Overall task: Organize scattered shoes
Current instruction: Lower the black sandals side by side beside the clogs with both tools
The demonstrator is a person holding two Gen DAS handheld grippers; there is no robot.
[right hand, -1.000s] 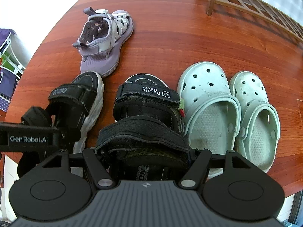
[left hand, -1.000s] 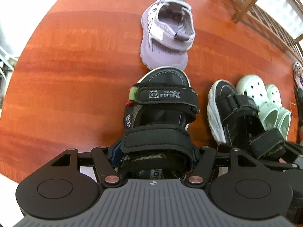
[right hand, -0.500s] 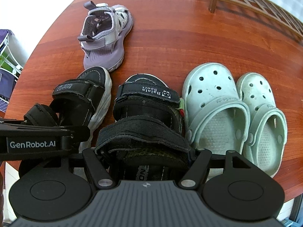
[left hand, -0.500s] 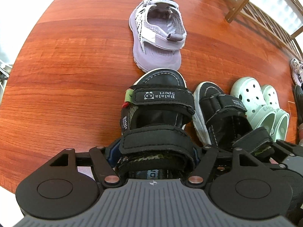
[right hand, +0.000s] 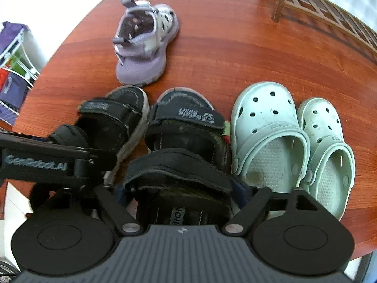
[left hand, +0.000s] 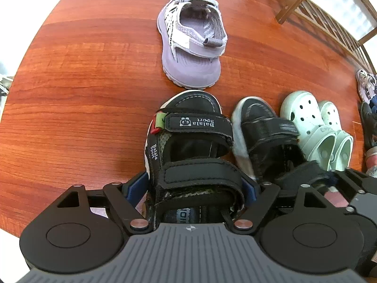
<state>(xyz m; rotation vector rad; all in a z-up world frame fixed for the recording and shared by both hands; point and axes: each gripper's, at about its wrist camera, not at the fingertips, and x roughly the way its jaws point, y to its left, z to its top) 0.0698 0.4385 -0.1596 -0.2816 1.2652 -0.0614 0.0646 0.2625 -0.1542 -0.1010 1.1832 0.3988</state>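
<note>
Comparing with a second ago, I see the two black sandals now side by side, toes nearly level. My left tool (left hand: pixel 192 188) is opening, fingers off the left sandal (left hand: pixel 190 146) between them. My right tool (right hand: pixel 182 193) is opening too around the right sandal (right hand: pixel 186 141), beside the mint clogs (right hand: pixel 266 127). Beyond the sandals on the wooden surface (left hand: pixel 82 82) lies a lilac shoe (left hand: pixel 190 44).

Ahead of the jaws a lilac shoe (left hand: pixel 192 47) blocks; bare floor (left hand: pixel 82 94) lies open to their left.
</note>
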